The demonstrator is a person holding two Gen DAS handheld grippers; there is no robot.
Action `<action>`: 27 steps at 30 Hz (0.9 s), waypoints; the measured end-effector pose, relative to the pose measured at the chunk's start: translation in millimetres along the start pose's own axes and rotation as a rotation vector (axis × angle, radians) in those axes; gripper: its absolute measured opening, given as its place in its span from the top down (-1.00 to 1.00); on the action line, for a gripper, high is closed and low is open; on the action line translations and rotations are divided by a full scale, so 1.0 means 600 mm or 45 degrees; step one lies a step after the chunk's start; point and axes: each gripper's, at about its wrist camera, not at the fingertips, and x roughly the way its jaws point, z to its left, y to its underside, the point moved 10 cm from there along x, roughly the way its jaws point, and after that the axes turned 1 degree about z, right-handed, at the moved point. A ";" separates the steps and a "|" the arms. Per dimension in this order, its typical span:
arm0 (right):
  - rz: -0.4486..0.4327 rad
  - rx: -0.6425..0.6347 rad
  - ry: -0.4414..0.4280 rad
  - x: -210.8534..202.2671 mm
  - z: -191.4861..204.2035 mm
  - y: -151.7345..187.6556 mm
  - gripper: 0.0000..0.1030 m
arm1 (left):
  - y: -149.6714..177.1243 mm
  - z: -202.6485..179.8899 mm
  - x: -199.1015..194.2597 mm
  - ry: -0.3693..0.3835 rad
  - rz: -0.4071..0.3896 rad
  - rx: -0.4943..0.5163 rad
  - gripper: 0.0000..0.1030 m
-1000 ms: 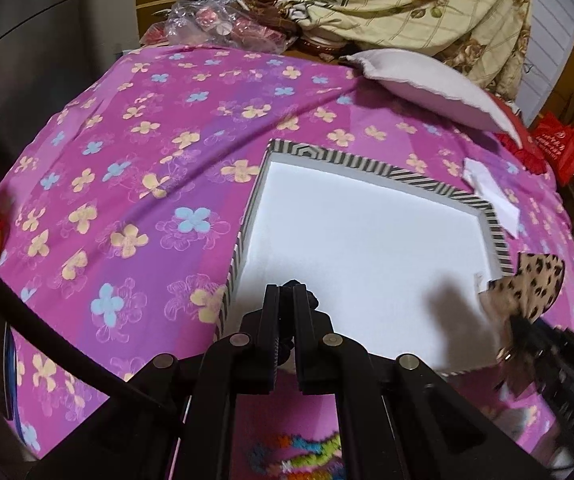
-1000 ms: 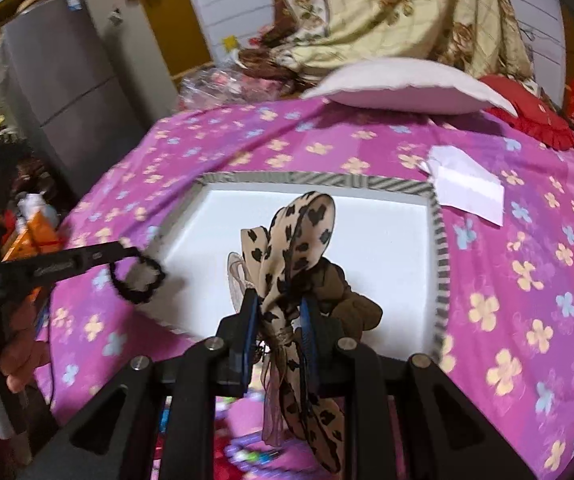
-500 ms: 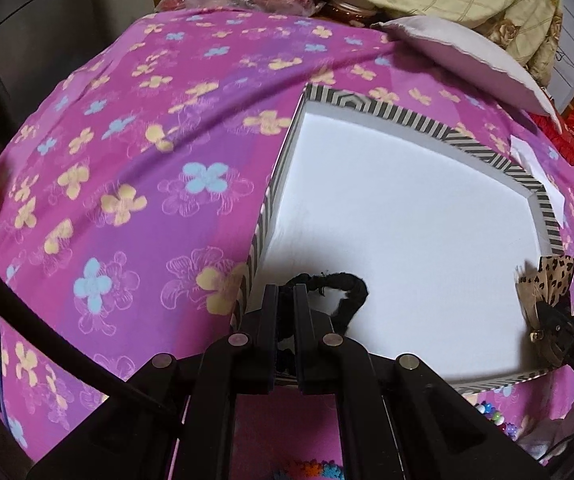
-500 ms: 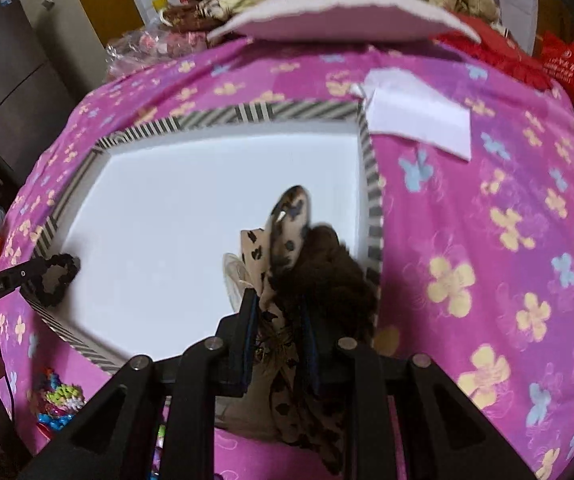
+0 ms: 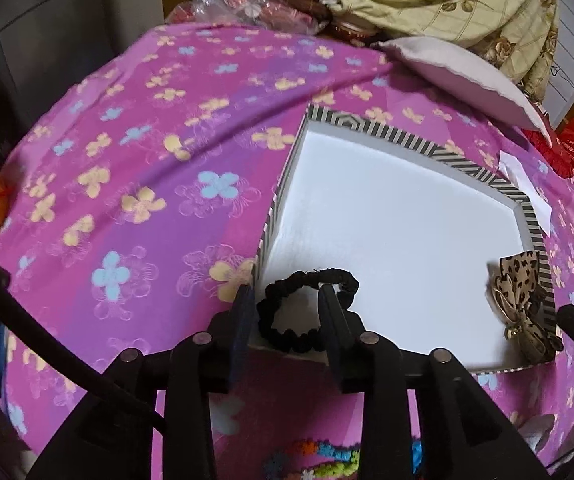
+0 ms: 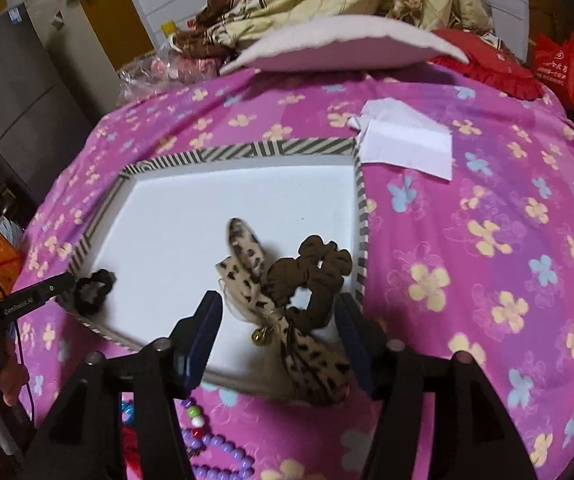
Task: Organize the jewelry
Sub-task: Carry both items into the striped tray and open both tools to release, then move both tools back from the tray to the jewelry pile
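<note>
Shallow tray (image 5: 483, 172) on the bedspread (image 5: 135, 184). In its near left corner, a hair tie (image 5: 307, 308), between the spread fingers of the left claw (image 5: 287, 300). In its near right corner, a bow scrunchie (image 6: 287, 292), tail over the near rim, inside the parted right claw (image 6: 279, 312). Beyond the far right corner, folded paper (image 6: 407, 144). Behind that, a pillow (image 6: 339, 44). Beads (image 6: 215, 452) in front of the tray.

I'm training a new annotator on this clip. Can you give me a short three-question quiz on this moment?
1. True or false: the left gripper is shut on the black hair tie.
2. Which lies in the tray between the right gripper fingers? A) leopard scrunchie B) beads C) paper
3. Fill in: the beads lie ___ the tray.

Key: 1 false, 2 A, 3 outside.
</note>
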 end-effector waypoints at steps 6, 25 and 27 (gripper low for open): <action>-0.075 0.000 -0.030 -0.071 0.018 0.014 -0.23 | 0.006 -0.001 -0.059 -0.003 -0.085 0.017 0.00; -0.163 -0.058 -0.069 -0.183 0.089 0.126 -0.29 | 0.097 -0.003 -0.171 -0.019 -0.214 0.027 0.00; -0.163 -0.073 -0.061 -0.187 0.094 0.136 -0.29 | 0.107 -0.002 -0.180 -0.025 -0.221 0.033 0.00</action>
